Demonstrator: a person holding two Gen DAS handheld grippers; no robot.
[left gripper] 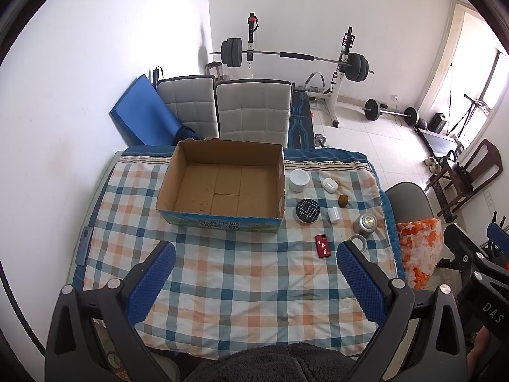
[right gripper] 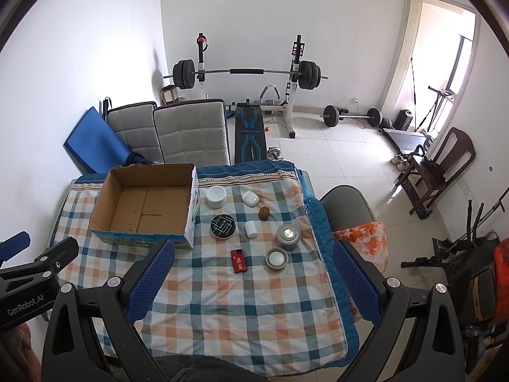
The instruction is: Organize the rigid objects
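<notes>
An empty open cardboard box (left gripper: 222,181) (right gripper: 146,205) stands at the back left of the checked tablecloth. To its right lie a white jar (left gripper: 299,180) (right gripper: 216,196), a white earbud case (left gripper: 329,185) (right gripper: 250,198), a walnut (left gripper: 343,199) (right gripper: 264,213), a black round tin (left gripper: 307,210) (right gripper: 223,226), a small white bottle (left gripper: 334,215) (right gripper: 251,229), a silver tin (left gripper: 365,222) (right gripper: 287,236), its lid (right gripper: 277,258) and a red lighter (left gripper: 322,245) (right gripper: 239,261). My left gripper (left gripper: 254,283) and right gripper (right gripper: 254,283) are both open and empty, above the near table.
Two grey chairs (left gripper: 251,111) stand behind the table, a grey chair (right gripper: 346,207) with an orange bag (right gripper: 366,242) to its right. A barbell bench (right gripper: 248,73) and weights stand at the far wall. The left gripper's body (right gripper: 31,270) shows at left.
</notes>
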